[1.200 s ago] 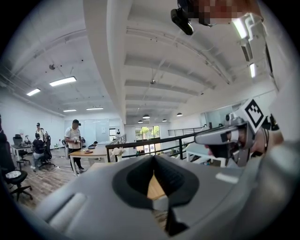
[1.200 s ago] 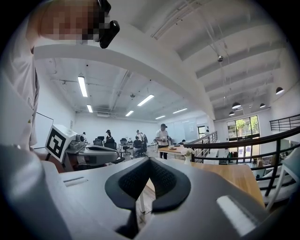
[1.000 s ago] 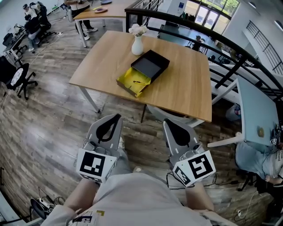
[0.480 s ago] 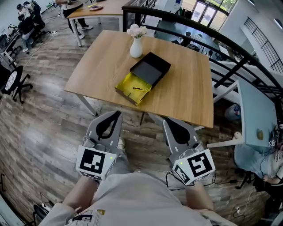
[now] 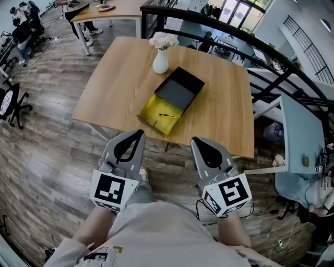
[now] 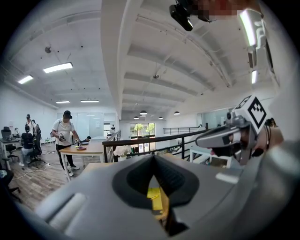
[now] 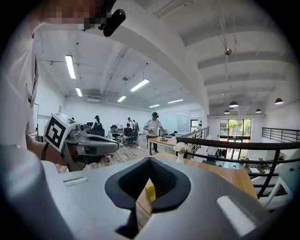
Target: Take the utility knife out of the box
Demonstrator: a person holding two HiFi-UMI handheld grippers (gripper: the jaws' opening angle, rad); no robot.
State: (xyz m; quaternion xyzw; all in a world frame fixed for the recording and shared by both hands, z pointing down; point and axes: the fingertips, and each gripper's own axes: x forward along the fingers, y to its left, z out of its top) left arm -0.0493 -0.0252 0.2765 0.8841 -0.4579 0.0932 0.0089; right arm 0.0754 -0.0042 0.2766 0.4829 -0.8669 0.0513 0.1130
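**Q:** How do the two tongs stand?

**A:** Left gripper (image 5: 136,136): jaws pressed together, tips meeting, nothing between them. Right gripper (image 5: 196,142): likewise closed and empty. Both are held side by side just short of the near edge of the table (image 5: 115,83), above the plank floor (image 5: 47,146), and point toward the table. Each carries its marker cube at the rear, close to the person's body: left cube (image 5: 111,190), right cube (image 5: 227,194).

**Q:** And the task's thing?

**A:** The box (image 5: 180,89) lies open on the table, in the table's near half, set at a slant to the table's edges. Its black half lies further in on the table. Its yellow-lined half (image 5: 154,109) reaches almost to the table's near edge. On the yellow lining lies a slim dark object with a yellow streak. This is probably the utility knife (image 5: 167,116), though it shows too small to be sure. Neither gripper touches the box or the table.

**Q:** What else surrounds the table?

**A:** A white vase (image 5: 160,61) of pale flowers stands upright on the table, just beyond the box's black half and apart from it. A black railing (image 5: 271,60) runs past the table's far and right sides. An office chair (image 5: 11,101) stands well to the table's left. A second table (image 5: 122,9), with people near it, lies beyond the table's far left corner.
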